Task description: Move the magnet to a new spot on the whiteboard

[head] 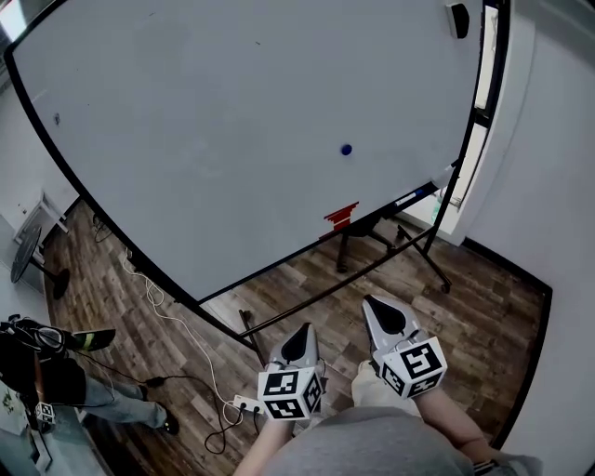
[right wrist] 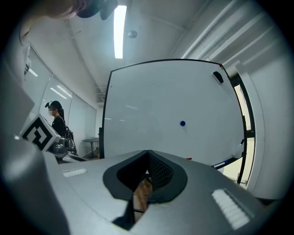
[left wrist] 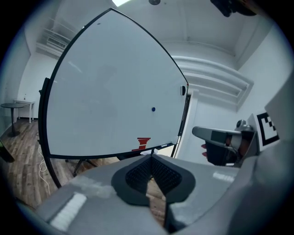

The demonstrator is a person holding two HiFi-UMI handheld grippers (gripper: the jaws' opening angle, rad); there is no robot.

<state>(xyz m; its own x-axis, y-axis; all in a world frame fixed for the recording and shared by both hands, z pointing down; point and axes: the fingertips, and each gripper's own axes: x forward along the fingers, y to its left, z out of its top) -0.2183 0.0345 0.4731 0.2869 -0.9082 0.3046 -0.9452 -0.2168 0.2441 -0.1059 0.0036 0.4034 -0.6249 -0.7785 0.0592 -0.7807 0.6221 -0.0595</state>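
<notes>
Both grippers I am working sit low in the head view, well short of the board. The left gripper (head: 303, 331) and the right gripper (head: 374, 305) each have their jaws pressed together at the tips with nothing between them, and each gripper's own view shows only floor through the gap behind the pads.

The whiteboard (head: 232, 139) fills most of the head view, a wide white surface in a black frame on a black stand. The magnet (head: 346, 149), a small round blue dot, sits on the right half of the board, above a patch of red marking (head: 340, 218) near the lower edge and far from both grippers. A dark eraser-like block (head: 457, 19) clings near the board's upper right corner, and a marker (head: 414, 195) lies on the tray at the lower right.

The floor (head: 465, 307) is wood-patterned plank and the walls are plain white. A white cable (head: 177, 325) trails under the board to a power strip (head: 246, 404). A person in dark clothes (head: 56, 381) is at the lower left, near a small round table (head: 23, 246). A long ceiling light (right wrist: 119, 30) glows overhead.
</notes>
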